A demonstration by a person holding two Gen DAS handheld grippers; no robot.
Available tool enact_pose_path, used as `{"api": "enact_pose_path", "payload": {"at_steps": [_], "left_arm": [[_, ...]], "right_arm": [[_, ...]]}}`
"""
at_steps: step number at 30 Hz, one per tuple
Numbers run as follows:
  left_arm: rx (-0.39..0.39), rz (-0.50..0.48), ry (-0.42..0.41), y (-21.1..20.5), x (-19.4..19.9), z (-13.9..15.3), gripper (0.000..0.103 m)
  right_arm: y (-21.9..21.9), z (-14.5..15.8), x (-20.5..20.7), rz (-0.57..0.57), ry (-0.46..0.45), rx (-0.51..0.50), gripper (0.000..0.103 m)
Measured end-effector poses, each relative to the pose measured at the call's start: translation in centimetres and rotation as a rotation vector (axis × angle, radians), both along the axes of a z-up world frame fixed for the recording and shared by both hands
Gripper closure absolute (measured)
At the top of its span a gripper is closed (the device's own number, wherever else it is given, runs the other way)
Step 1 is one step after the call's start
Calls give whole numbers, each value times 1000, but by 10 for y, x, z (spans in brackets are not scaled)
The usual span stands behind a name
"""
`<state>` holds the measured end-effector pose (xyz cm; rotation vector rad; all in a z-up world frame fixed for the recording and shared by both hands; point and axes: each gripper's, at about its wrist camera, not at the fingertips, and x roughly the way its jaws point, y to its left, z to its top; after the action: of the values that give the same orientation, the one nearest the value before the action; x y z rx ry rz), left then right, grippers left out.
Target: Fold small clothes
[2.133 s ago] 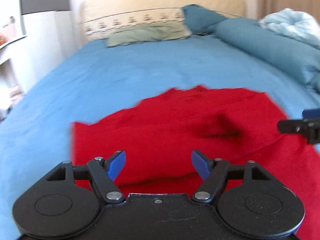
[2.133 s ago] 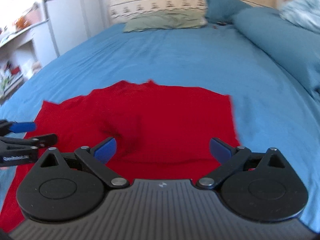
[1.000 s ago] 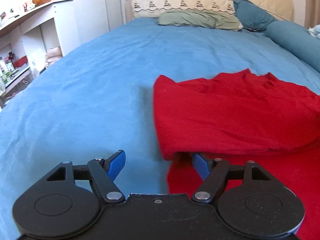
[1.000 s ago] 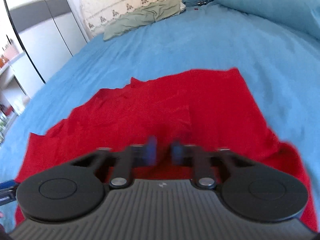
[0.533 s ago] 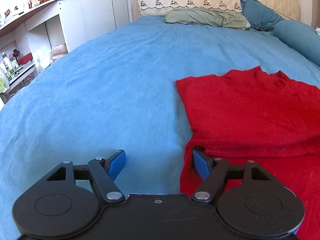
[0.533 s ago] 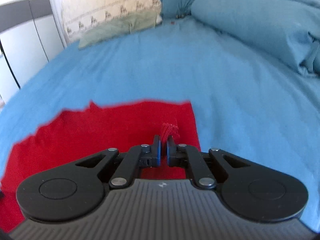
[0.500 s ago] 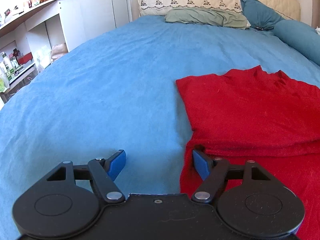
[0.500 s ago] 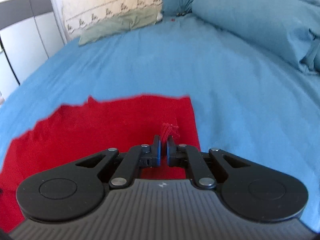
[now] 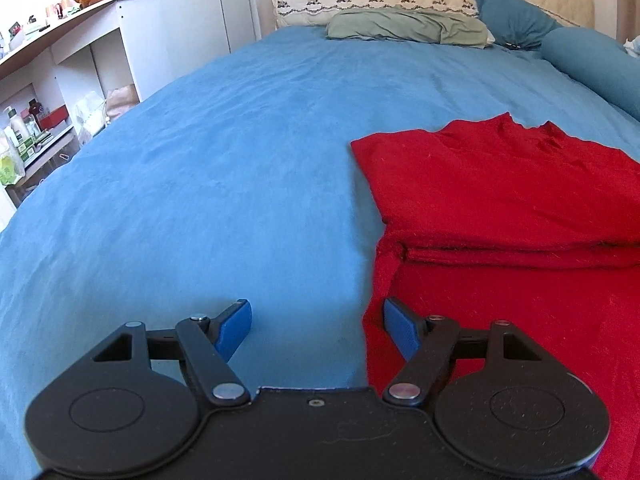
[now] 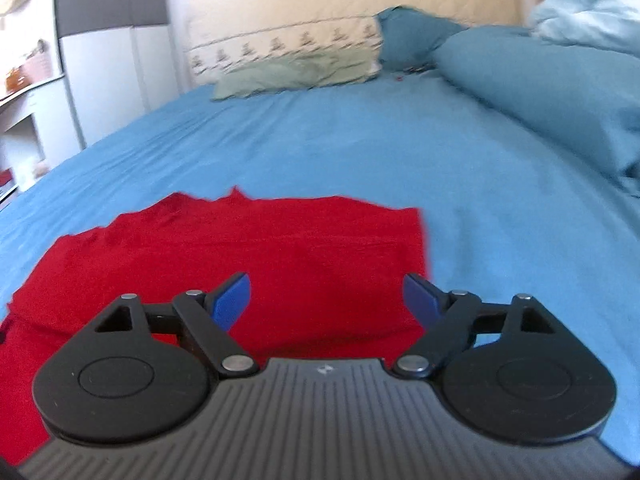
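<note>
Red garment (image 9: 500, 184) flat on blue bed (image 9: 220, 160), top part folded over, fold edge ahead of left gripper (image 9: 316, 322) and off to its right jaw side. Left jaws wide, nothing gripped; garment's side edge runs just inside right jaw. Right gripper (image 10: 326, 298): jaws opening, wide apart, red cloth lying below and ahead between them, pads clear of it

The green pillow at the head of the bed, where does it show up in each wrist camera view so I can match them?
Left wrist view: the green pillow lies top centre-right, below the embroidered headboard cover.
Right wrist view: the green pillow sits upper left of centre, blurred.
Shared landmark: the red garment, at right in the left view, at lower left in the right view.
</note>
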<state>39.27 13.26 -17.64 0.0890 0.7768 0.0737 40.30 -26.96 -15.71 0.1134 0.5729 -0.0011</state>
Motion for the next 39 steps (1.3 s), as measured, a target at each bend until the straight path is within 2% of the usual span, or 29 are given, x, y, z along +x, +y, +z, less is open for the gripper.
{"api": "enact_pose_path", "payload": {"at_steps": [2, 4, 8, 12, 16, 20, 22, 26, 32, 39], "left_arm": [[2, -4, 5, 1, 2, 1, 26], [-6, -6, 12, 2, 4, 2, 26], [-6, -9, 27, 4, 7, 5, 26], [-8, -27, 19, 2, -2, 20, 26], [16, -68, -17, -6, -30, 49, 25], [-1, -115, -48, -13, -71, 88, 23], [-14, -141, -50, -19, -89, 101, 9], [-50, -190, -55, -28, -130, 124, 5], [-134, -228, -35, -30, -182, 138, 2], [-197, -220, 5, -22, -228, 122, 1]], "right_arm": [[5, -9, 15, 9, 48, 16, 4], [3, -22, 31, -22, 133, 36, 4], [-2, -24, 30, -37, 125, 54, 3], [-6, 0, 14, -59, 141, 16, 3], [-19, 41, -28, -26, 85, -2, 3], [-30, 88, -81, -2, 36, -48, 3], [-36, 108, -109, 3, 23, -43, 3], [-47, 138, -165, 1, 16, -5, 0], [-48, 155, -243, 7, 1, -16, 0], [-42, 131, -303, 30, 46, -17, 0]]}}
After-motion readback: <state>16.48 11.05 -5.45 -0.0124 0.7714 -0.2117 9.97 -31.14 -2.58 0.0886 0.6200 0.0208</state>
